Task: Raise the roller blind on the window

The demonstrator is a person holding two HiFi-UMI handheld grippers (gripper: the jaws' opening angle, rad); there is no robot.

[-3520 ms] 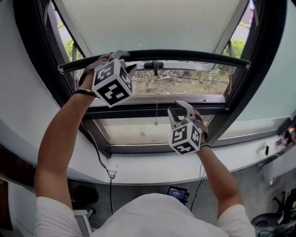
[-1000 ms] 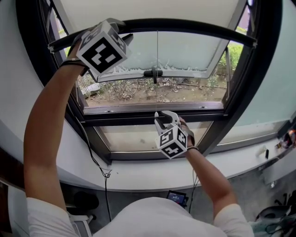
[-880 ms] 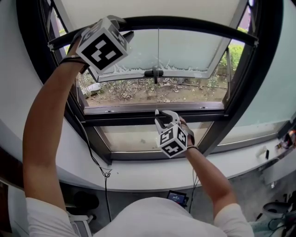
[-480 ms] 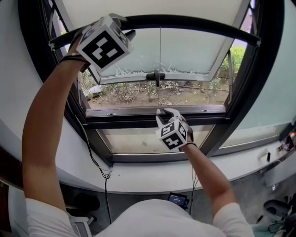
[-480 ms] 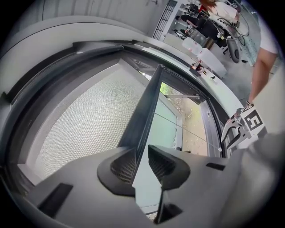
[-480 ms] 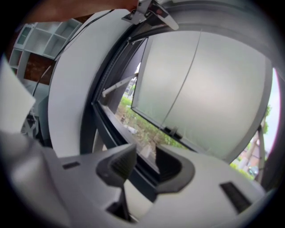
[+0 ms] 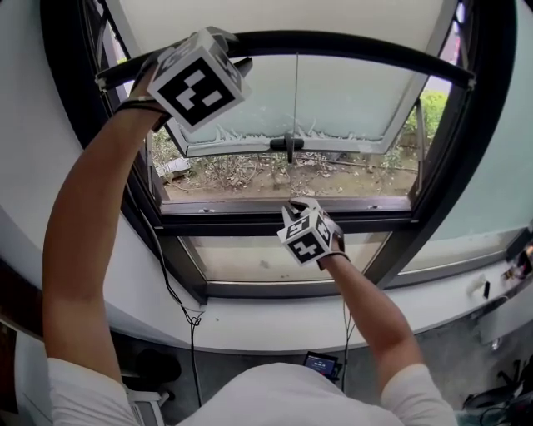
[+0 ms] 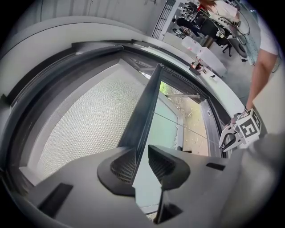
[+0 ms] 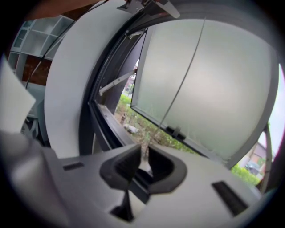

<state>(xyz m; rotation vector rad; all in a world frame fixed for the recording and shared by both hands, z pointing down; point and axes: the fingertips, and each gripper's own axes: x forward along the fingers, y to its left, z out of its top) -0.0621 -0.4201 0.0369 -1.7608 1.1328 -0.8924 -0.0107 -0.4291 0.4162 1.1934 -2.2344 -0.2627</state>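
PULLING UP THE BLIND: A person reaches up to a black-framed window (image 7: 466,166) with a handheld gripper in each hand. At the upper left of the head view, the left gripper (image 8: 141,152) meets the long black bottom bar (image 7: 358,46) of the pale mesh roller blind (image 7: 275,17). The bar lies across the top of the frame. In the left gripper view, its dark ribbed fingers (image 8: 122,164) are clamped narrowly about the bar. The bar runs away toward the upper centre of that frame, with the blind's woven fabric to its left.

A thin white pull cord (image 7: 295,100) drops from the middle of the bar straight down the centre of the head view. It passes in front of the frosted glass pane (image 7: 358,100), which is tilted open outward, and the black handle (image 7: 287,144) on the pane's lower edge. At the cord's lower end, in the centre of the frame, the right gripper (image 9: 143,153) has just been closing its fingers (image 9: 162,167). The right gripper view shows them narrow, with the cord's small white end piece (image 9: 143,165) pinched between the pads. From there the cord rises in a straight line toward the upper right.

Bare ground with scattered plants (image 7: 250,175) shows through the opening. A curved white sill (image 7: 250,320) crosses the lower part of the head view.
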